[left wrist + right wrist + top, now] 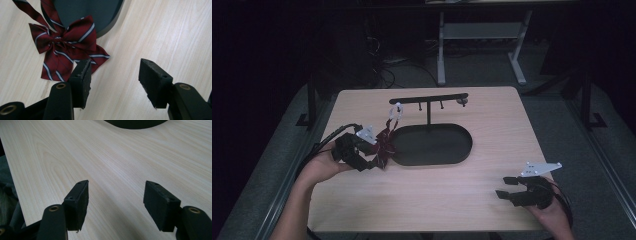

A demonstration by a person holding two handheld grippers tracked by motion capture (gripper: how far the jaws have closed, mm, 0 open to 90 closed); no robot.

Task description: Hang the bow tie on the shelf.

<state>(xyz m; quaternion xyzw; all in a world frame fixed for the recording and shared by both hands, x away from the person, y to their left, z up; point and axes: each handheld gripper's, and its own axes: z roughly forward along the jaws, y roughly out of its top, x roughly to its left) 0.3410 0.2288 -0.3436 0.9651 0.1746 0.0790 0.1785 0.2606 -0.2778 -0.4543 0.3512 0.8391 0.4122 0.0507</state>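
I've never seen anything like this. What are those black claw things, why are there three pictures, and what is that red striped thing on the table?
No robot here: a person sits at a wooden table and holds a hand tool in each hand. Each tool has two black jaws that pinch like tongs.

The high view looks down from above. The left gripper is at the left, the right gripper at the lower right. The other two pictures come from small cameras riding on the tools, looking along their own jaws.

On the table stands a black stand with an oval tray base and a bar on top. The red thing is a striped bow tie, lying partly over the tray's edge, its strap running up toward the bar.

Both tools' jaws stand open; nothing is held.
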